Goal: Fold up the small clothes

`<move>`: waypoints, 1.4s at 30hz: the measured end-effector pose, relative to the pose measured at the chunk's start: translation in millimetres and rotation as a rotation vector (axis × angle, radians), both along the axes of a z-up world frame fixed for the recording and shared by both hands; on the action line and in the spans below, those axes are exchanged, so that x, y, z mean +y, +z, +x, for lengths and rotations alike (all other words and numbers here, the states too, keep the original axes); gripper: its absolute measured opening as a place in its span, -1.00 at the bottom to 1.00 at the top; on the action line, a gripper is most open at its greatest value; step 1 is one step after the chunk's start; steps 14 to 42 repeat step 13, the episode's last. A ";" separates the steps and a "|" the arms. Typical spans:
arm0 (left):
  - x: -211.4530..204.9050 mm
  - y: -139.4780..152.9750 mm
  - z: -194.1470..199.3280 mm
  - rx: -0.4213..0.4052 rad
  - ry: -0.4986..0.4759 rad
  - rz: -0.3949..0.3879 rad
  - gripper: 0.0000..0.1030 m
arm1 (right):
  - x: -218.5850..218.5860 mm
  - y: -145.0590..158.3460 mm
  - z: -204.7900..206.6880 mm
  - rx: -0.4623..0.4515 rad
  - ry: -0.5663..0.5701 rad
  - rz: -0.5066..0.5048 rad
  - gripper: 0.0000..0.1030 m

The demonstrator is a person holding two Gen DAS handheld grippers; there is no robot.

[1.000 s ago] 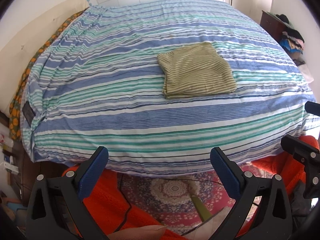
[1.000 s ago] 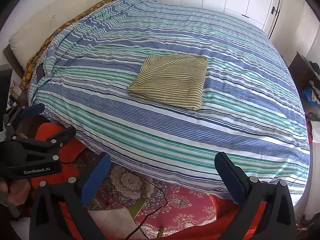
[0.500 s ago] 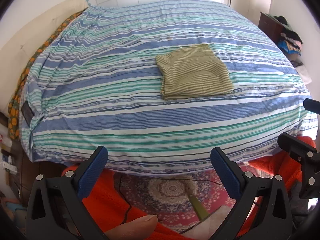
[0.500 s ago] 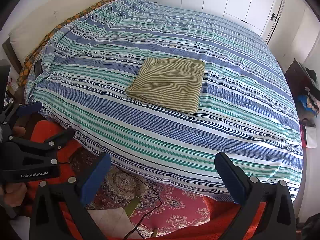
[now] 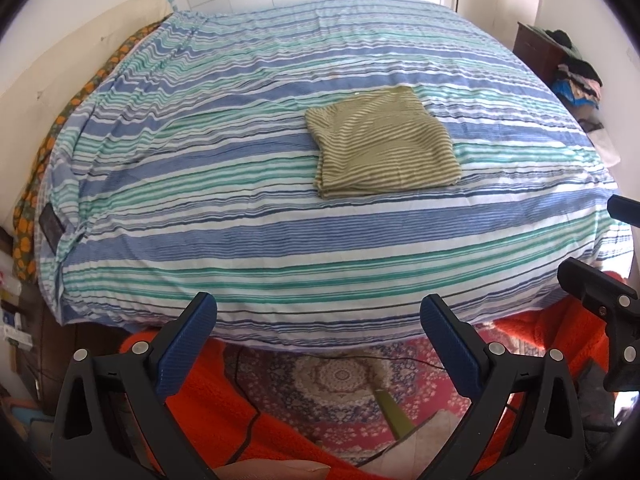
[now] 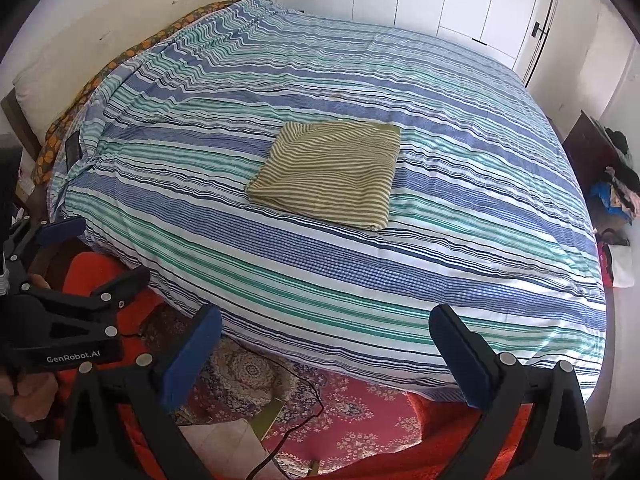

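Both claws, left claw [image 5: 318, 318] and right claw [image 6: 325, 330], are held with jaws spread wide and empty, short of the bed [image 6: 460, 216]. An olive striped garment [image 6: 330, 172], folded square, is seen lying mid-bed on blue-green striped bedding; a patterned rug [image 6: 352, 412] covers the floor below, white wardrobe doors [image 6: 460, 0] beyond.

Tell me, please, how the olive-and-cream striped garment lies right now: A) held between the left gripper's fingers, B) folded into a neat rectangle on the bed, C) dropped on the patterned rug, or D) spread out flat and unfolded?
B: the olive-and-cream striped garment rests as a folded rectangle on the blue-and-green striped bedspread, with both grippers apart from it.
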State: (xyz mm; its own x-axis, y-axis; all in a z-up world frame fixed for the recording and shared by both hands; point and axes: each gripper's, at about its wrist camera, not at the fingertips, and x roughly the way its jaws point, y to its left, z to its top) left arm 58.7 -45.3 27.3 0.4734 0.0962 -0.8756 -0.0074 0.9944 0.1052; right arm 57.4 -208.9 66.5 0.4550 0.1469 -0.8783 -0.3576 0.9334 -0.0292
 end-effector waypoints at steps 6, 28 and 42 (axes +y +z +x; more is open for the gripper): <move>-1.5 -1.0 0.6 0.000 0.001 0.017 0.97 | 0.9 -5.9 1.0 0.012 0.002 -0.007 0.99; -10.1 3.2 -1.6 -0.035 -0.023 0.074 0.97 | 1.0 -11.0 3.9 0.025 0.001 0.002 0.99; -10.1 3.2 -1.6 -0.035 -0.023 0.074 0.97 | 1.0 -11.0 3.9 0.025 0.001 0.002 0.99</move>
